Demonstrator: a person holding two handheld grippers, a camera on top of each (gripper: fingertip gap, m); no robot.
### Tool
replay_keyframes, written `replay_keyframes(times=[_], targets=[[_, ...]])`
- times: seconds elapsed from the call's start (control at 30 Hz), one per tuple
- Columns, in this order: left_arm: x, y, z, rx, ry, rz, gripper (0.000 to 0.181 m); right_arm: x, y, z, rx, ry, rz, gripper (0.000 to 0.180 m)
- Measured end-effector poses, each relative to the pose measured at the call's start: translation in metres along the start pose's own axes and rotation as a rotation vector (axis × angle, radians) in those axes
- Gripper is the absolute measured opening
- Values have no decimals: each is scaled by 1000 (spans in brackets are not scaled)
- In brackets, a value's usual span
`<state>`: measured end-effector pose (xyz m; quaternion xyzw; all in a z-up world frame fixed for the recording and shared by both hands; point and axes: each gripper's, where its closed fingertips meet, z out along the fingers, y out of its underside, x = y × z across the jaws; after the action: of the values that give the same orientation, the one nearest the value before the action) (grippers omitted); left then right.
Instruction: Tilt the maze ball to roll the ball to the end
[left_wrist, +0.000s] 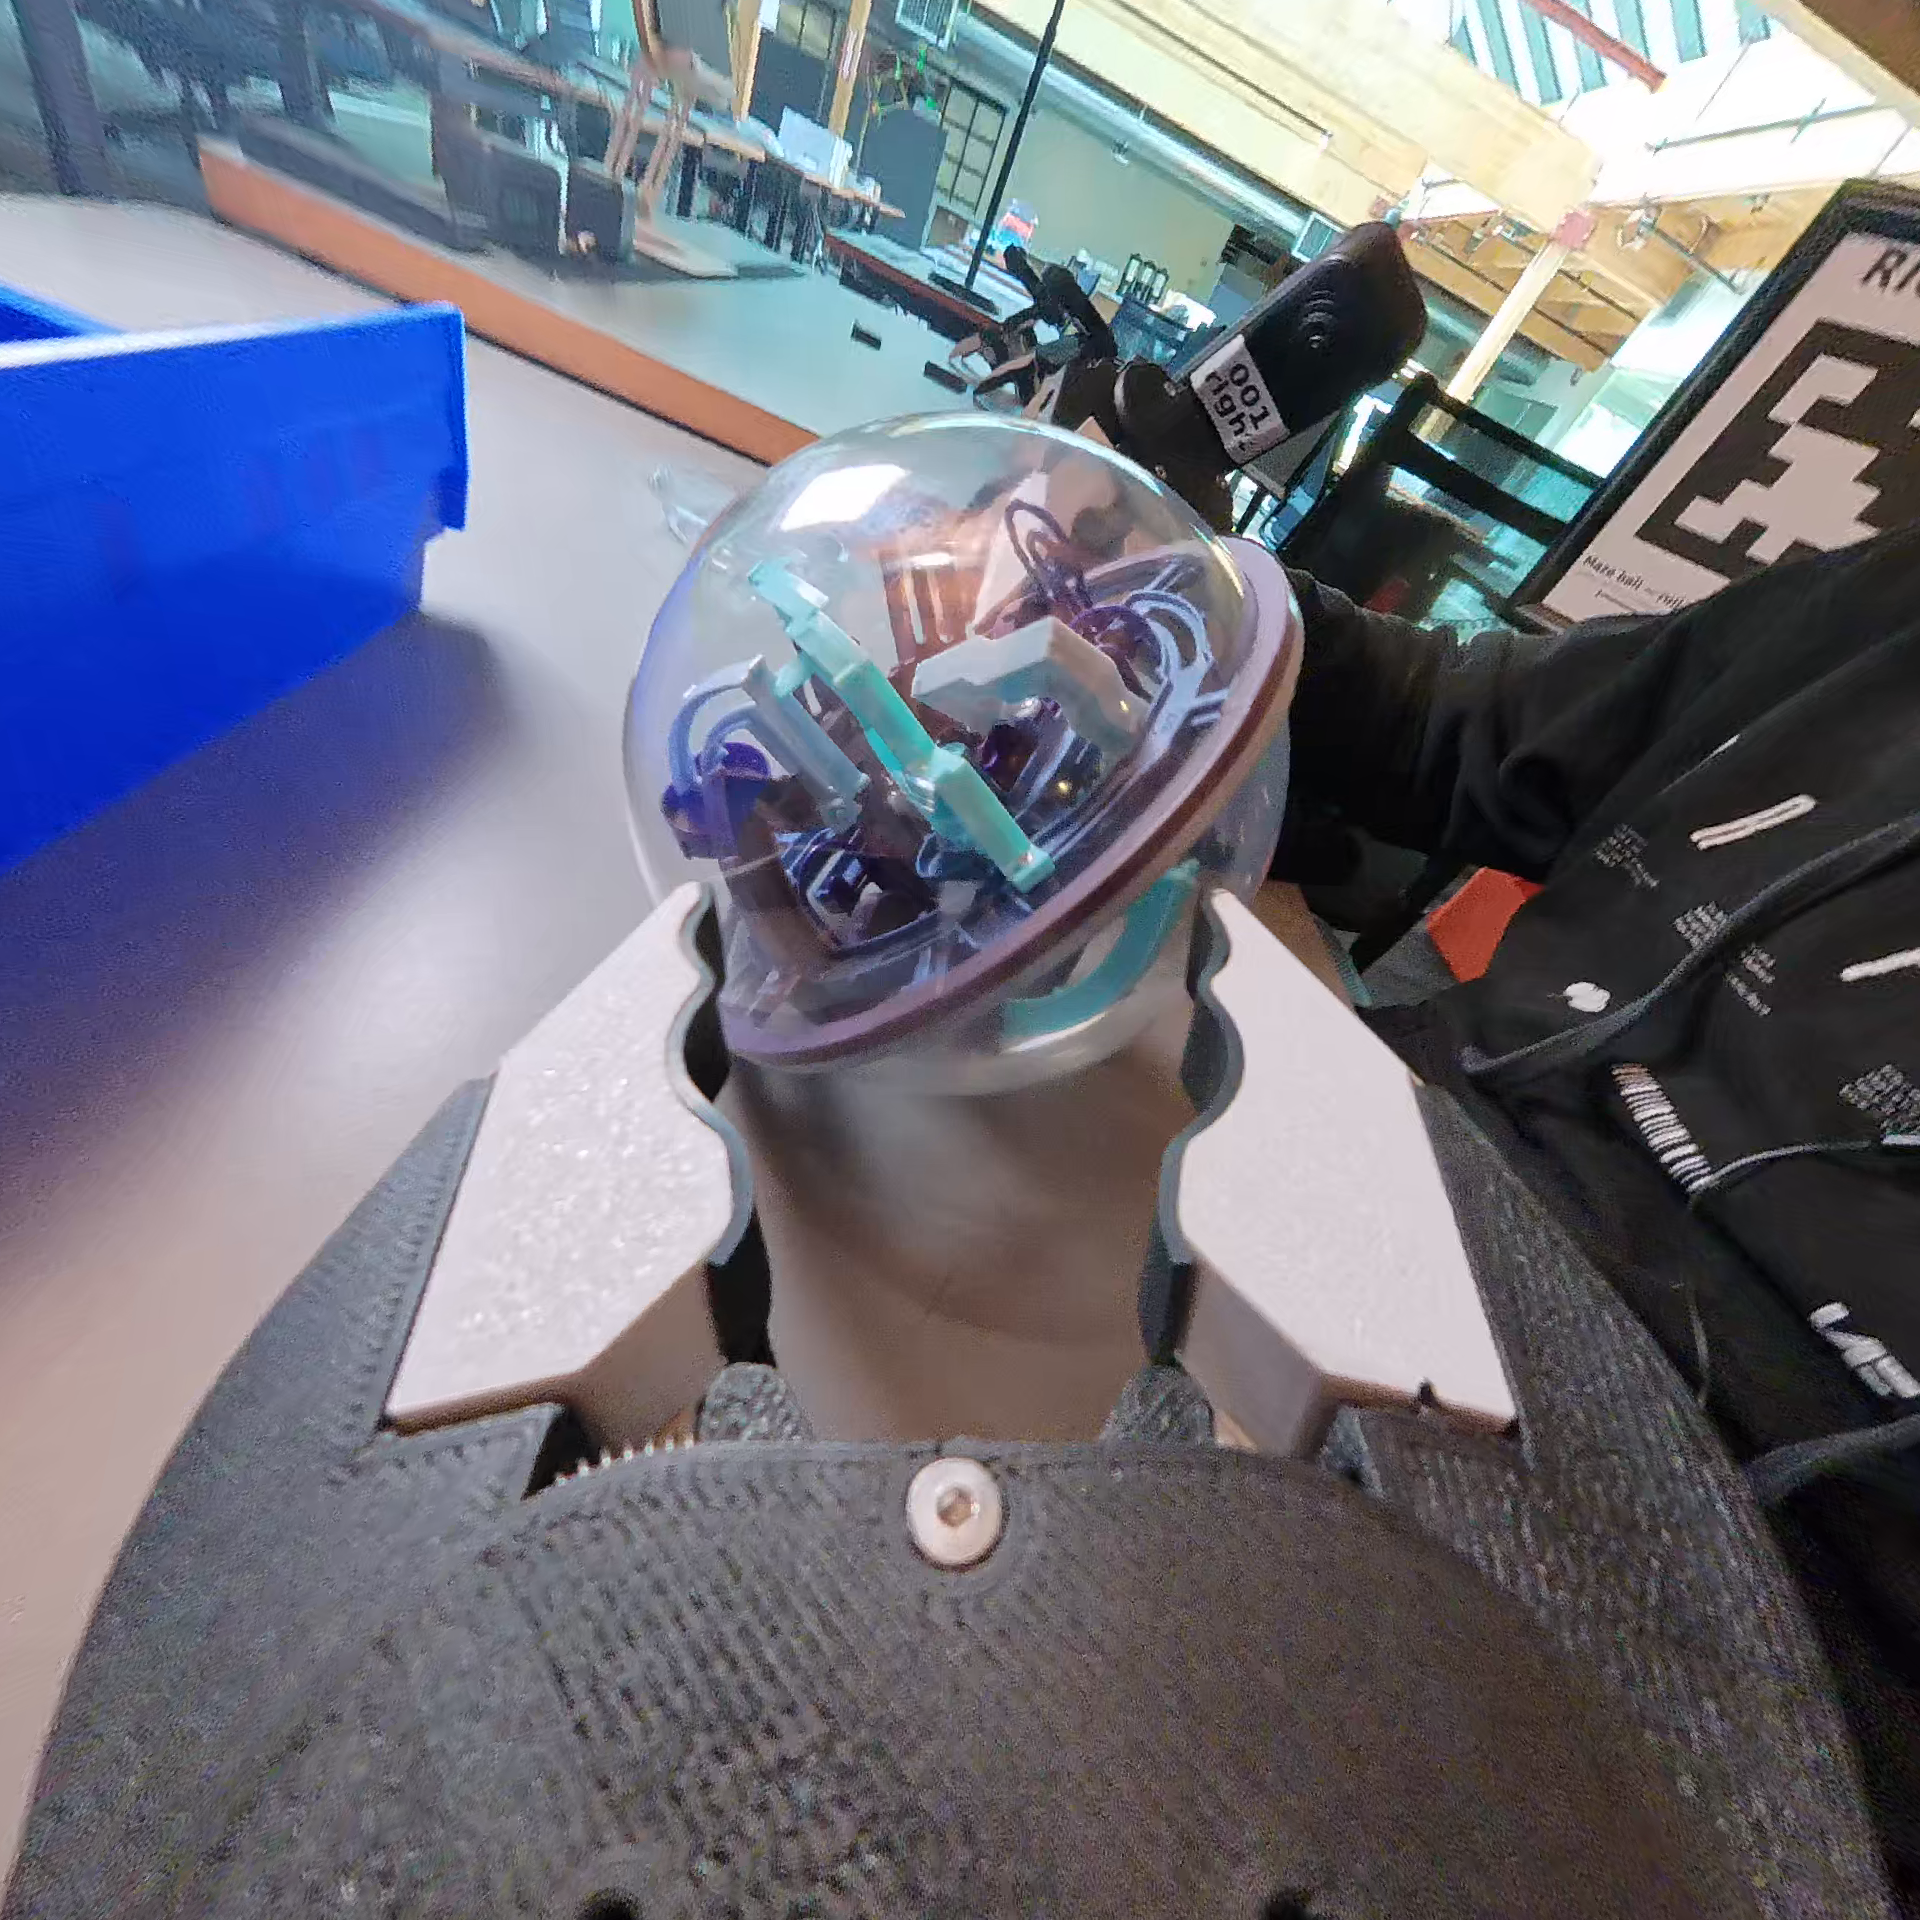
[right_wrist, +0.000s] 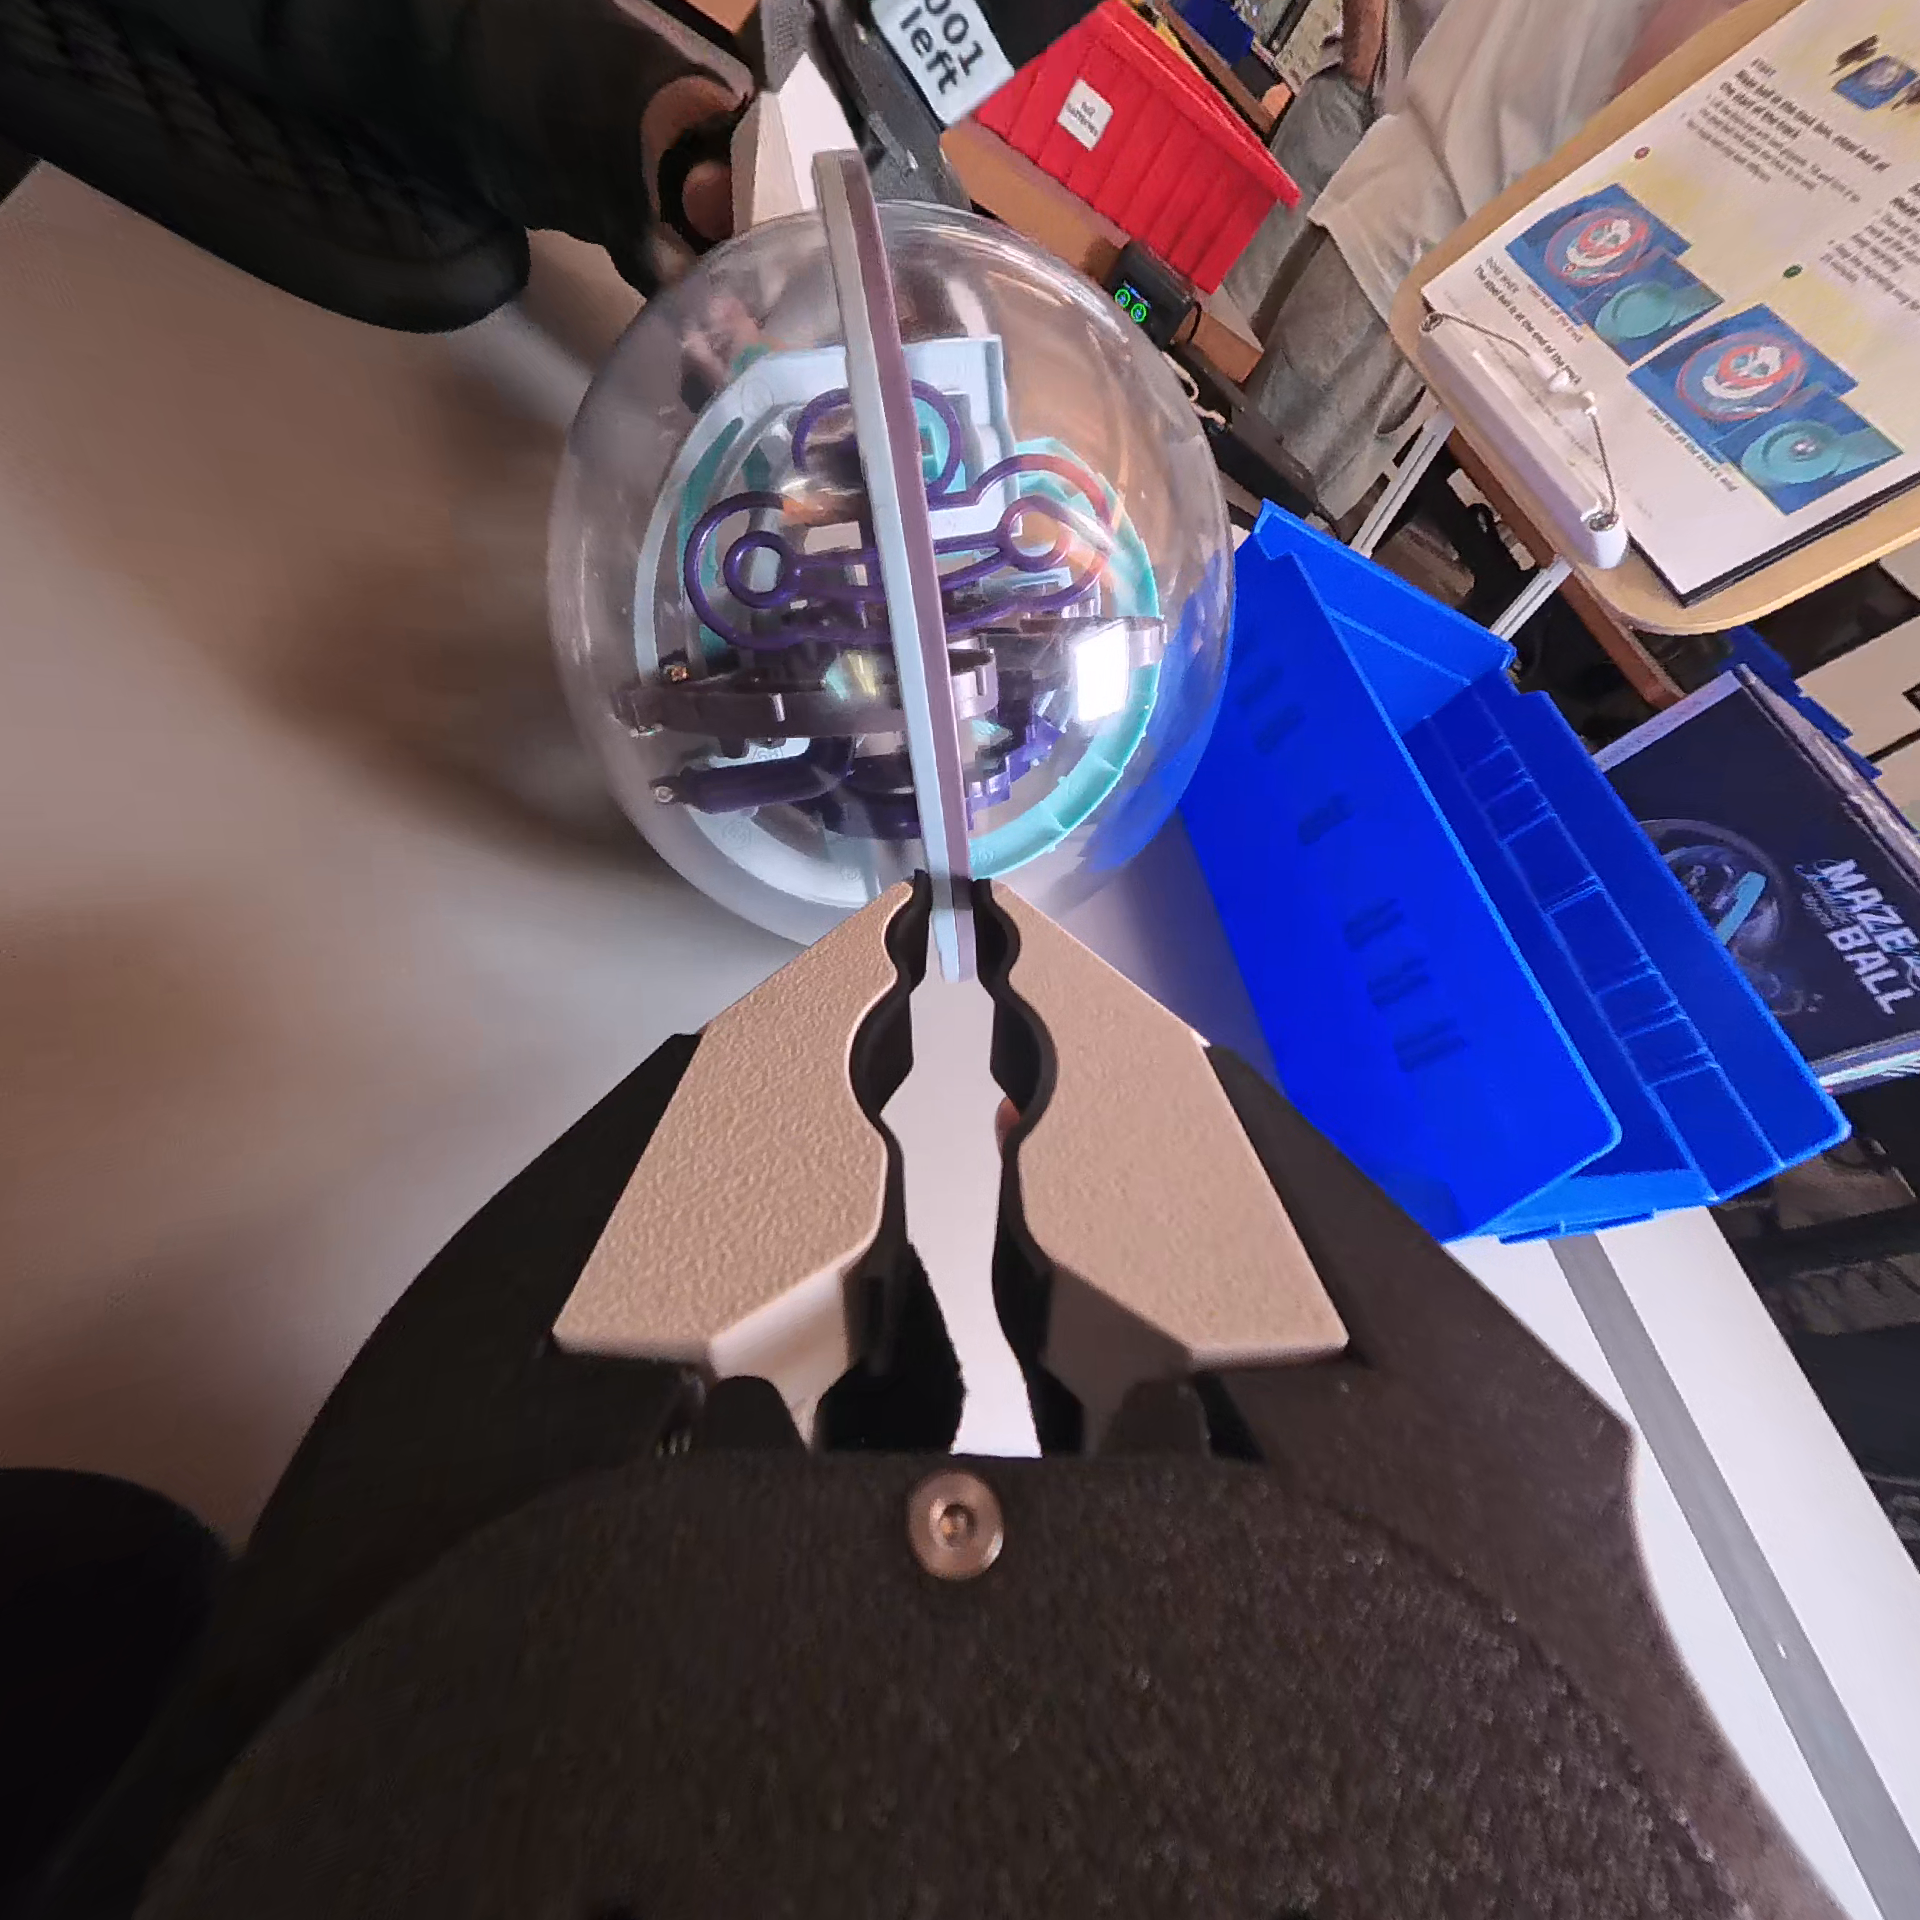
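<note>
Maze ball: one clear plastic sphere (right_wrist: 883, 551) with purple, teal and grey tracks inside and a flat mauve ring around the middle.
Position: held above the pale desk (right_wrist: 260, 831), between two tools.
Right tool (right_wrist: 951, 935): nearly closed, pinching the ring's edge.
Left tool (left_wrist: 951, 987): spread wide, cradling the sphere's underside.
Bins: one blue plastic bin (right_wrist: 1455, 935) nearby.

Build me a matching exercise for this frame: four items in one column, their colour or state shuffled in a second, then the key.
Items
1. right claw
2. left claw
3. rectangular plastic storage bin
4. clear plastic sphere with a maze inside

Descriptions
A. blue, standing on the table
B. held up off the table
C. pinching the sphere's thin flat rim
D. fingers spread wide around the sphere's underside

Pairs: 1-C, 2-D, 3-A, 4-B
</note>
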<state>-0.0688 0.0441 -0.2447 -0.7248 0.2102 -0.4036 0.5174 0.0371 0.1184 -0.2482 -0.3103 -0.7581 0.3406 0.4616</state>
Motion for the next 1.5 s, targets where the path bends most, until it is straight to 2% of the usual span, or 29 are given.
replay_keyframes(times=[0.2, 0.27, 0.57, 0.7, 0.8, 1.0, 1.03, 1.07, 1.23, 1.5], targets=[[0, 11, -15, -26, -65, 252, 32, 1, 1, 0, 7, 1, -18, 6], [0, 13, -14, -36, -90, 318, 26, 3, 3, 0, 0, 6, -25, 6], [8, 11, -11, -69, -127, 500, 15, 6, 9, -1, 23, 17, 41, 6], [13, 8, -13, -47, -108, 516, 30, 6, 8, 1, 29, 10, 50, 6], [13, 10, -13, -67, -116, 537, 34, 7, 7, 1, 37, 7, 59, 6], [1, 6, -12, -81, -187, 533, 25, 9, 8, 1, 49, 14, 82, 6], [1, 6, -12, -76, -183, 536, 21, 9, 9, 1, 50, 15, 89, 6], [3, 5, -12, -71, -171, 544, 9, 9, 9, 1, 50, 11, 97, 7], [4, 5, -12, -85, -169, 605, 8, 9, 9, 2, 59, 8, 129, 6], [16, -9, -20, -16, -157, 561, 7, -8, 16, 14, 32, -39, 151, 6]])
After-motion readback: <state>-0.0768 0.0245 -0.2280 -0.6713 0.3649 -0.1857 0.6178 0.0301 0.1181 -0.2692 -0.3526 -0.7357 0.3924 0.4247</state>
